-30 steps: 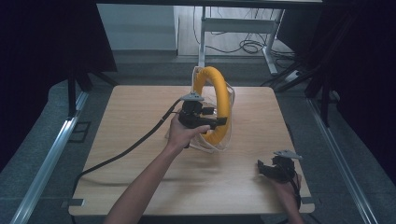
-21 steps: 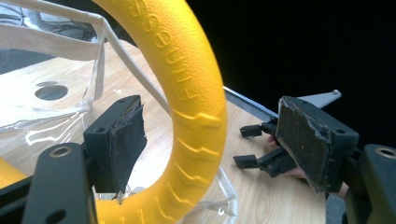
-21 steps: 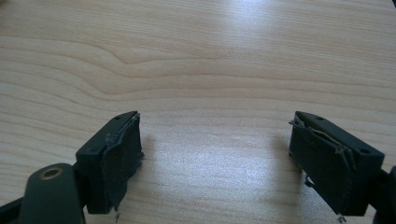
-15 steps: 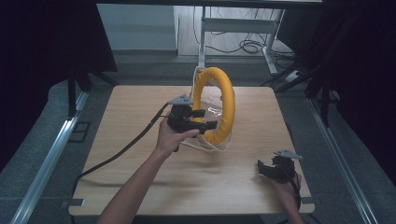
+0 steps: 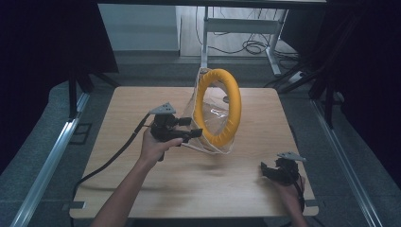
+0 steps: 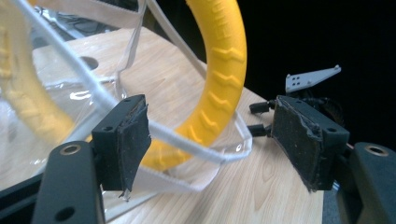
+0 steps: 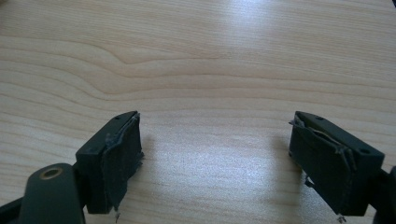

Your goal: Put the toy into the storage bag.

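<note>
Clear bag with yellow ring held upright mid-surface

The left claw (image 5: 196, 134), jaws wide but just closing, straddles the bag (image 5: 210, 124) edge unpinched; the right claw (image 5: 270, 171) is kept open near the surface (image 5: 118, 179) front-right edge.

place: lab-like recording bay | table: bare light-wood table (image 5: 189, 189) standing alone | surround: black curtains (image 5: 42, 47) on both sides | floor: grey, with metal rails (image 5: 47, 165) along the table's flanks | background: metal desk frame (image 5: 236, 23) with loose cables (image 5: 250, 46) on the floor beneath it
</note>
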